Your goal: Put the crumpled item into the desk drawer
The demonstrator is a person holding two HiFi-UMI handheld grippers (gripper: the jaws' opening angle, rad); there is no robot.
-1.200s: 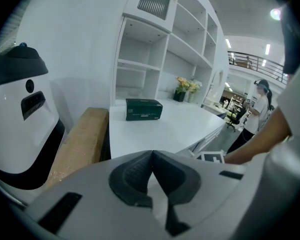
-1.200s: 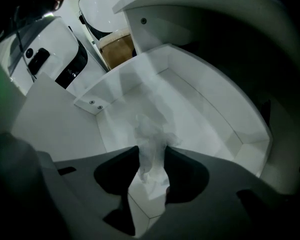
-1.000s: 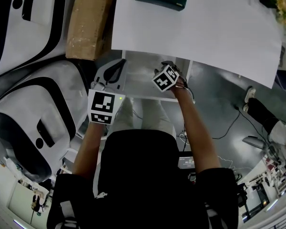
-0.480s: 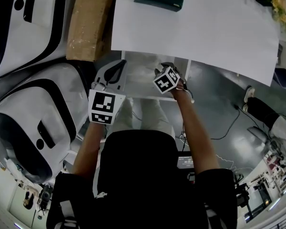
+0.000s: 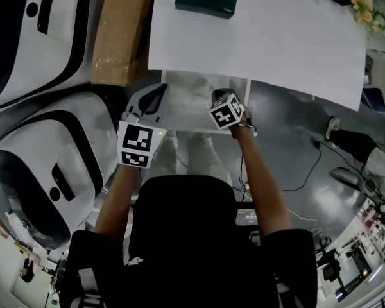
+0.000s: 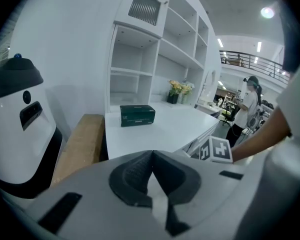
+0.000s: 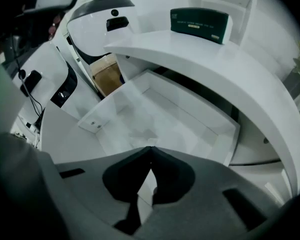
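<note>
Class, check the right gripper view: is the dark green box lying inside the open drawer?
No, the dark green box sits up on the desk top, while the open drawer lies below it.

A: Room layout?
B: White counter (image 5: 276, 37), open white shelving (image 6: 160, 49) on the wall behind it. Cardboard box (image 5: 119, 31) at the counter's left edge. Glossy grey floor (image 5: 289, 133).
A: Light?
B: Ceiling lamps (image 6: 267, 12). Railed gallery (image 6: 250, 61) in the distance.
</note>
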